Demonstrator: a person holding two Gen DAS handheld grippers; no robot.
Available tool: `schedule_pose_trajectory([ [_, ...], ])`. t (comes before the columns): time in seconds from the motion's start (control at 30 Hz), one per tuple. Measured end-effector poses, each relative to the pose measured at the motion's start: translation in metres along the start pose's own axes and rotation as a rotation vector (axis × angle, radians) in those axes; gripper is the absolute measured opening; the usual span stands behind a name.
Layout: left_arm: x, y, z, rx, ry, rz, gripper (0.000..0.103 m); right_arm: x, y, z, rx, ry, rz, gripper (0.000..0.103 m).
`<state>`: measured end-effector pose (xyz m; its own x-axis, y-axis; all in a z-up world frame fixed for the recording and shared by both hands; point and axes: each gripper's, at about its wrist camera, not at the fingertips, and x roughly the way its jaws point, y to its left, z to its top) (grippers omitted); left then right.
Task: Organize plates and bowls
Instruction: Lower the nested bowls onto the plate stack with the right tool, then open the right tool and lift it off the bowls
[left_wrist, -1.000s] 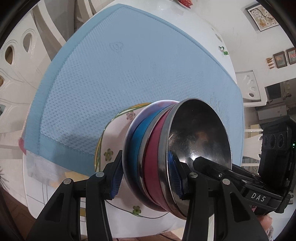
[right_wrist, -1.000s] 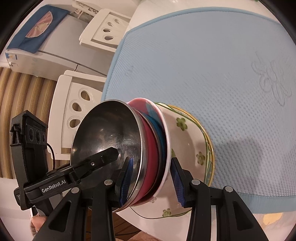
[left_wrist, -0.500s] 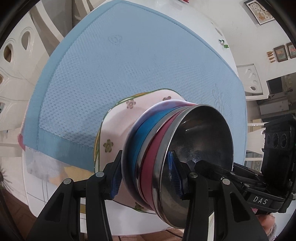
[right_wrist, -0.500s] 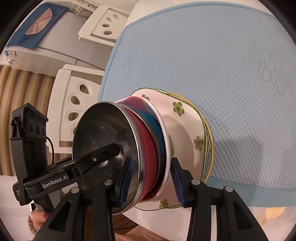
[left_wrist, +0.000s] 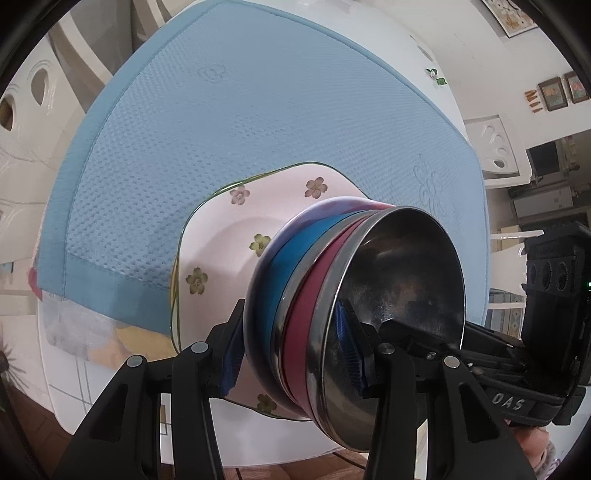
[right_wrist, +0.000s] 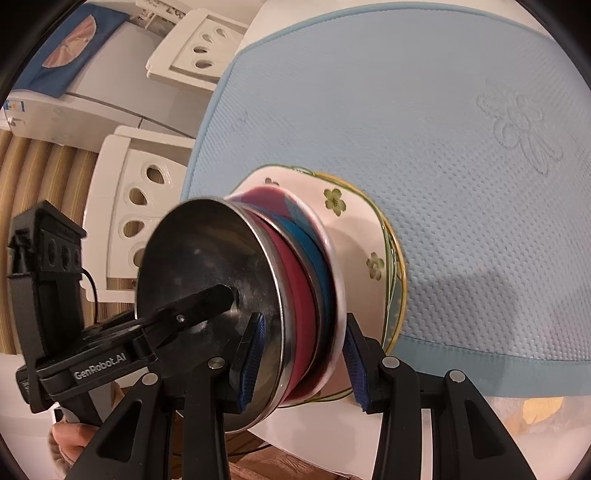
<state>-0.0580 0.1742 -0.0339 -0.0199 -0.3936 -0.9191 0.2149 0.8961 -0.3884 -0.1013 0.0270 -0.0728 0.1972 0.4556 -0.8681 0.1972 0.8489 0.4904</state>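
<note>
A nested stack of bowls (left_wrist: 332, 306), steel rims with a blue and a magenta band and a pale bowl underneath, rests on a white floral square plate (left_wrist: 236, 236) that lies on the blue mat (left_wrist: 258, 110). My left gripper (left_wrist: 291, 347) is shut on one side of the bowl stack's rims. My right gripper (right_wrist: 301, 363) is shut on the opposite side of the bowl stack (right_wrist: 288, 280). The top steel bowl (right_wrist: 207, 266) is empty; the other gripper's finger reaches into it in each view. The plate (right_wrist: 354, 236) sits near the mat's front edge.
The blue textured mat (right_wrist: 424, 129) covers a white table (left_wrist: 258, 443). White plastic chairs (right_wrist: 140, 192) stand around it. A fridge-like appliance (right_wrist: 74, 88) is beyond the chairs. Framed pictures (left_wrist: 554, 92) hang on the far wall.
Both grippers, still clamped on the bowl stack, have shifted so the stack and plate sit further onto the mat; more of the floral plate shows now.
</note>
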Motion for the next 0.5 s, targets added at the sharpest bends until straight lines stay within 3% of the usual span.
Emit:
schedule_pose_trajectory([
  [0.23, -0.003, -0.007, -0.003, 0.033, -0.004, 0.028, 0.042, 0.003, 0.005, -0.004, -0.018, 0.000, -0.037, 0.042],
  [0.4, -0.029, -0.019, -0.011, 0.099, -0.076, 0.078, 0.042, -0.022, 0.018, -0.012, -0.101, -0.079, -0.097, 0.042],
  [0.5, -0.056, -0.021, -0.021, 0.104, -0.108, 0.056, 0.045, -0.036, 0.023, -0.026, -0.164, -0.125, -0.115, 0.042],
])
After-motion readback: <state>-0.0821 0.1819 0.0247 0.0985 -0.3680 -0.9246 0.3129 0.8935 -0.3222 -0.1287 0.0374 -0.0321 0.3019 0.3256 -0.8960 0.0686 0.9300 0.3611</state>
